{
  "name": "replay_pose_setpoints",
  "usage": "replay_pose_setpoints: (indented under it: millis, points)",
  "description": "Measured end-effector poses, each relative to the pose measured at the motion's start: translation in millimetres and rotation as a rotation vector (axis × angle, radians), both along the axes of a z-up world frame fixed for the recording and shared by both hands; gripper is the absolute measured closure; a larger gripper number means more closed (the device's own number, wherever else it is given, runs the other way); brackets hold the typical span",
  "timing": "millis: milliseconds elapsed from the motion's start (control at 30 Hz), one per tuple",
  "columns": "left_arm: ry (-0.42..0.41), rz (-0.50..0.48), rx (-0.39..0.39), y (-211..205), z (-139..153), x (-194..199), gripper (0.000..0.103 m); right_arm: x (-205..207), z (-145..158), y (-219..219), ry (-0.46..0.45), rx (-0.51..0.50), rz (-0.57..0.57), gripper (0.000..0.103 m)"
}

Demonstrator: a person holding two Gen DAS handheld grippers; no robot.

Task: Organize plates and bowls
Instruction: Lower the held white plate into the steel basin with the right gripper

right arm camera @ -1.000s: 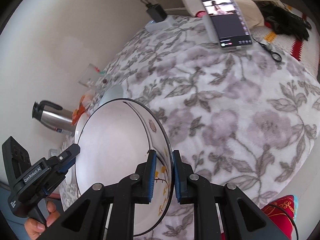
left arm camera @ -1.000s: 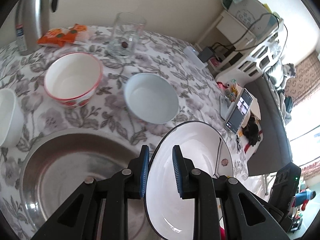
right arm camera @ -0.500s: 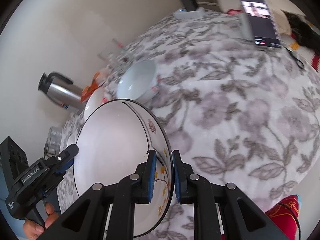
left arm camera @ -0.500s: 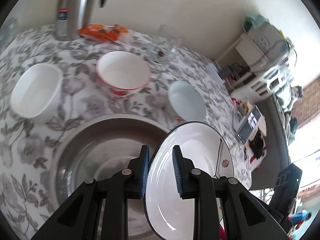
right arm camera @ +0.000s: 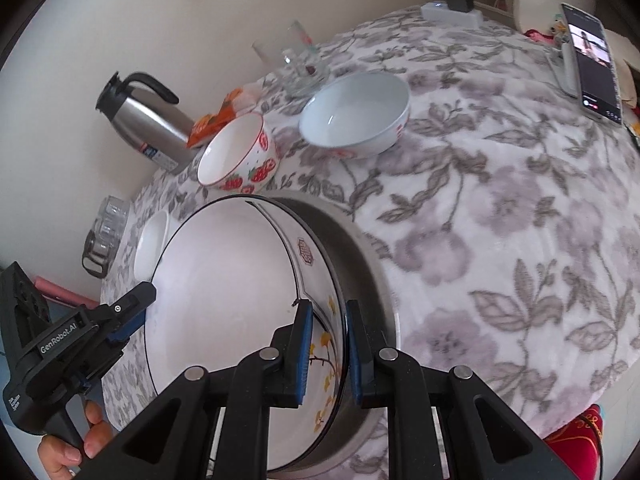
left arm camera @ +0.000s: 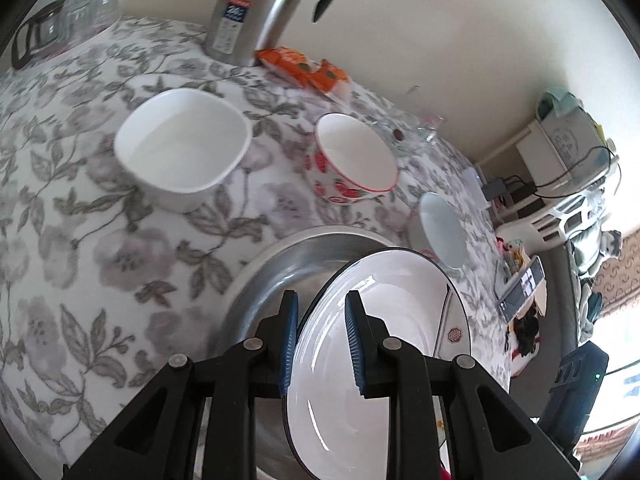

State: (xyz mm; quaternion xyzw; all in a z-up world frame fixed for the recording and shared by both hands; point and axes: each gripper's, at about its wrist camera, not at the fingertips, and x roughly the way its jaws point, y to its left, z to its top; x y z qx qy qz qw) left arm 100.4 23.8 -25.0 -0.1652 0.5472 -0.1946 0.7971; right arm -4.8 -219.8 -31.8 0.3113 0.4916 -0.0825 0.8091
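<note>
Left gripper point(left arm camera: 321, 340) pinched on the near-left rim of the plate point(left arm camera: 384, 320), fingers point(left arm camera: 289, 336) narrow, one pad under, one over. Plate tilted, held clear above the steel basin point(left arm camera: 280, 264), not resting in it as far as can be told. Glazed ceramic by the look: stiff, likely weighty for its width, slick under rubber pads, chips on a knock against metal. Best held right at the rim on opposite sides, as here, so the load splits and the tilt stays in check. Further along the tabletop point(left arm camera: 80, 240): square bowl point(left arm camera: 182, 148), strawberry bowl point(left arm camera: 356, 164), pale blue bowl point(left arm camera: 444, 232), all upright, apart from one another, waiting. Right gripper point(right arm camera: 325, 352) clamped on the opposite rim, by the yellow flower print, fingers point(right arm camera: 305, 344) nearly closed on thin edge. Lowering wants to be gentle and level; one pad slipping probably drops the plate onto steel.
</note>
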Motion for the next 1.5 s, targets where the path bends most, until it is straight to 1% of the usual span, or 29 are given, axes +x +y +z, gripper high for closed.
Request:
replay_pose_setpoints:
  millis: [200,367,567,933,1267,1400,1467,1500]
  points:
    - [0.035,0.004,0.028,2.5,-10.6,3.6,0.079,8.5,-9.4,3.8,0.027,-0.009,0.006,0.086]
    - [0.082,0.002,0.065,0.5,-25.2,7.7,0.079,13.6,-19.9,2.7,0.059,0.002,0.011,0.085]
    - [0.105,0.006,0.082,0.0,-34.3,10.4,0.079,17.5,-25.1,4.8,0.077,-0.013,0.020,0.085]
    - [0.081,-0.001,0.118,-5.8,-33.7,13.0,0.079,26.2,-27.2,7.0,0.072,-0.043,0.037,0.085]
    - [0.070,-0.007,0.161,-10.5,-33.4,12.5,0.079,27.3,-28.0,7.1,0.076,-0.026,0.041,0.085]
    - [0.076,0.005,0.159,-9.3,-33.2,12.6,0.077,26.7,-28.3,5.3,0.077,-0.021,0.044,0.085]
    - [0.068,0.009,0.158,-8.6,-31.0,12.4,0.075,25.1,-26.8,2.6,0.072,-0.029,0.037,0.083]
    - [0.061,0.010,0.157,-8.6,-29.1,12.0,0.074,24.5,-26.4,0.8,0.066,-0.016,0.033,0.083]
